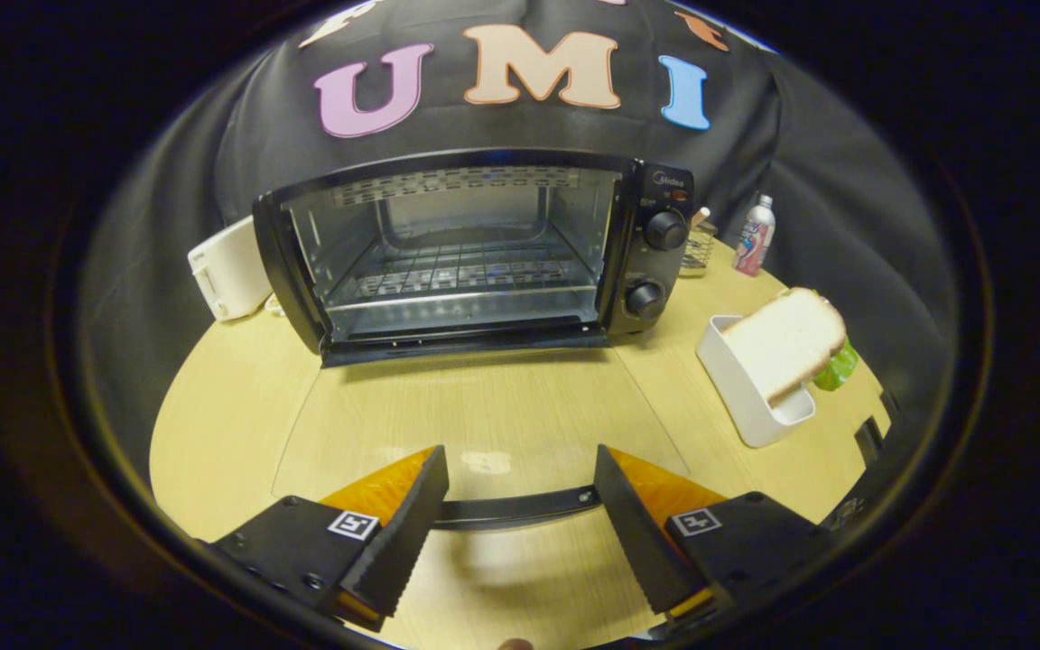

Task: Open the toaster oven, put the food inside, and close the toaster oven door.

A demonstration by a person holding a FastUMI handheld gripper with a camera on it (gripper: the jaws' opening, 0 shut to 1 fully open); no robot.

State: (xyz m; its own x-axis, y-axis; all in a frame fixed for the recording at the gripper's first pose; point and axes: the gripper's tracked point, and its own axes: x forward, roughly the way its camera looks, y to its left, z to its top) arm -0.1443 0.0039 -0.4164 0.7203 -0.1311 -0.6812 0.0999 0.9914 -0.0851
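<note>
1. The hand-held gripper (520, 487) is hanging wide open and empty above the glass door (484, 424), which is lying flat on the surface (222, 406).
2. The toaster oven (475, 253) is standing open at 12 o'clock.
3. Next is probably fetching the bread slice (782, 343), leaning in the white holder (746, 397) at 2 o'clock, across open surface.

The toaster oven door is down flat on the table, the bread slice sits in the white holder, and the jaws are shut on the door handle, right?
Not quite: the gripper view shows the gripper open, jaws apart above the door handle, not gripping it. The rest holds.
</note>
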